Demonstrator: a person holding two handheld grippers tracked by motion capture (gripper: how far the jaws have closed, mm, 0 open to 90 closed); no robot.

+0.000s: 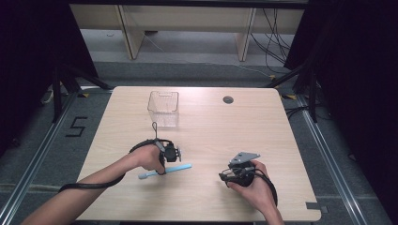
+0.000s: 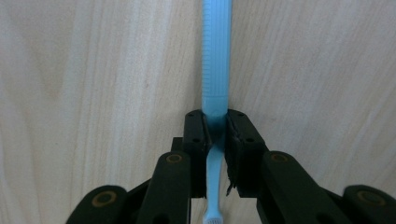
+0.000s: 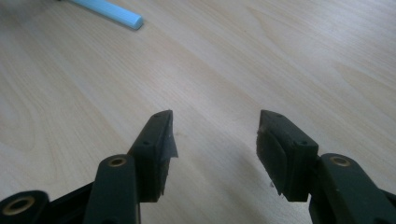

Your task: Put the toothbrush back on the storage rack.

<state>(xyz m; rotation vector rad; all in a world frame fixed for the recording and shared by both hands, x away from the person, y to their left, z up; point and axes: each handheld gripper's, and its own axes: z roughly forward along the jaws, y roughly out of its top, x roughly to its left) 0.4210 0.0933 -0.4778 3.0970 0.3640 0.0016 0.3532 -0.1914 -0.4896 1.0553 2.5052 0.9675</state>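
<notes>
While your left gripper (image 2: 216,133) clamps the toothbrush (image 2: 215,70) along its jaws, the clear bin (image 1: 163,108) waits toward upper centre; your right gripper (image 3: 215,140) gapes empty.

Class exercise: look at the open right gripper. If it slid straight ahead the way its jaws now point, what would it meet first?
Probably nothing soon: ahead of the right gripper lies bare table. The blue toothbrush end sits off to the left of that line, though depth is hard to judge.
</notes>
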